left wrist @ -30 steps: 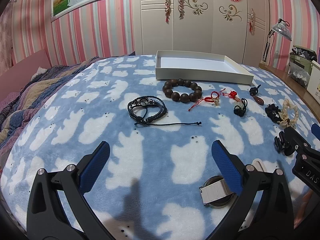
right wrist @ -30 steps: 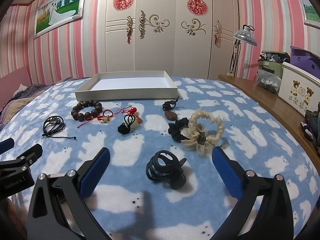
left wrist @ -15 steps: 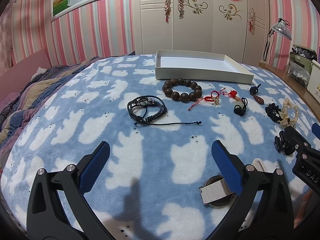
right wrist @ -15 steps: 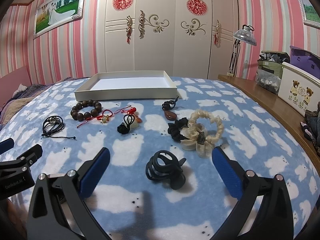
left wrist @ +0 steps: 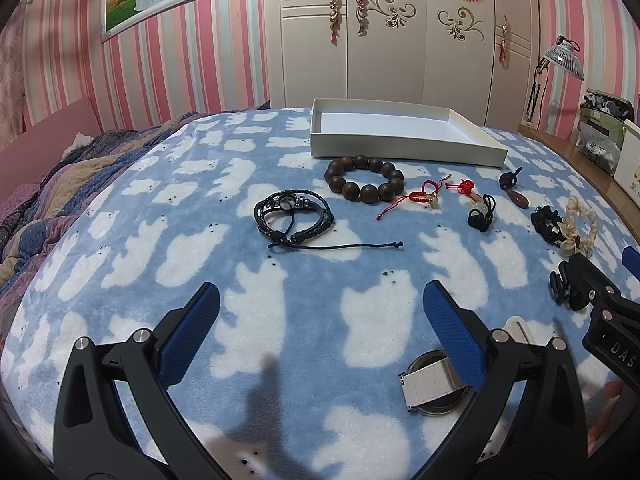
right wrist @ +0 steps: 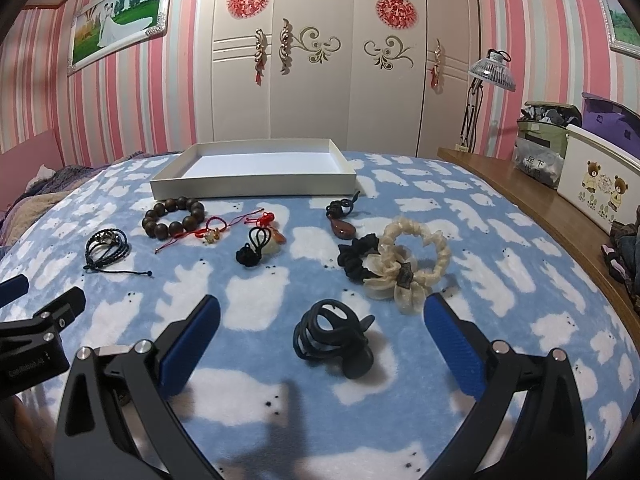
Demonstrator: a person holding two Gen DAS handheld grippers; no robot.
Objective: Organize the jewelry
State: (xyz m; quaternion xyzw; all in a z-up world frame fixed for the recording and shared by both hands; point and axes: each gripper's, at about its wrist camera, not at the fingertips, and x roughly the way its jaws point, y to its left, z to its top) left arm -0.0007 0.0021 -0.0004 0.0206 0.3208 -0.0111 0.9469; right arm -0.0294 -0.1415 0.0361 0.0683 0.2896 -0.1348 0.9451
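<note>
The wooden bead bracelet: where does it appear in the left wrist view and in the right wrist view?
Left wrist view: bead bracelet lies above centre, just in front of the white tray.
Right wrist view: bead bracelet lies left of centre, before the tray's left corner.
Shared landmark: the white tray.

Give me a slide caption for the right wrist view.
Open right gripper hovers over a black plastic claw hair clip on the blue bear-print blanket.

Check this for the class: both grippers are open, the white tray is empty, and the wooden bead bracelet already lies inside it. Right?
One error: the wooden bead bracelet lies on the blanket before the white tray, as the right wrist view shows. The left gripper and right gripper are open; the tray is empty.
</note>
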